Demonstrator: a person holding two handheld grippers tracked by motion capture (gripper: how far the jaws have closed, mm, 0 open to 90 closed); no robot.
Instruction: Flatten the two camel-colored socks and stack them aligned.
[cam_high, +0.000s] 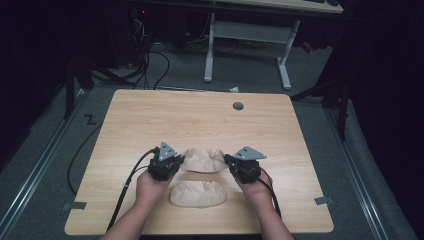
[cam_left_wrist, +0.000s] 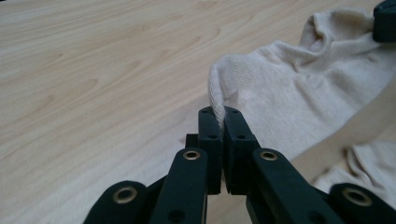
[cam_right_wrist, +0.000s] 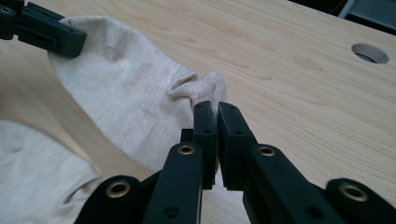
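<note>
Between my two grippers, toward the near middle of the wooden table, I am holding a beige ankle sock stretched sideways. A second beige sock is lying flat just nearer me than the held one, close to it; from above I cannot tell whether the two are touching.

My left gripper is pinching one end of the held sock, the jaws closed on a thin ridge of knit with hardly any gap showing. My right gripper is clamping the opposite end of that sock, its jaws shut on the ribbed cuff fold. From above, the left gripper is sitting just left of the sock and the right gripper just right of it, my hands coming in behind them.

Beyond the sock, toward the table's far edge, a round cable hole is sitting well clear of everything. Past the table, a white desk frame is standing on grey carpet.

I judge both grips to be shallow, each catching only an edge of fabric. If I am pulling the ends apart too hard, the knit could slip out of one pair of jaws and the sock would be drooping onto its neighbour. Lowering it carelessly could also be dragging the near sock out of place.
</note>
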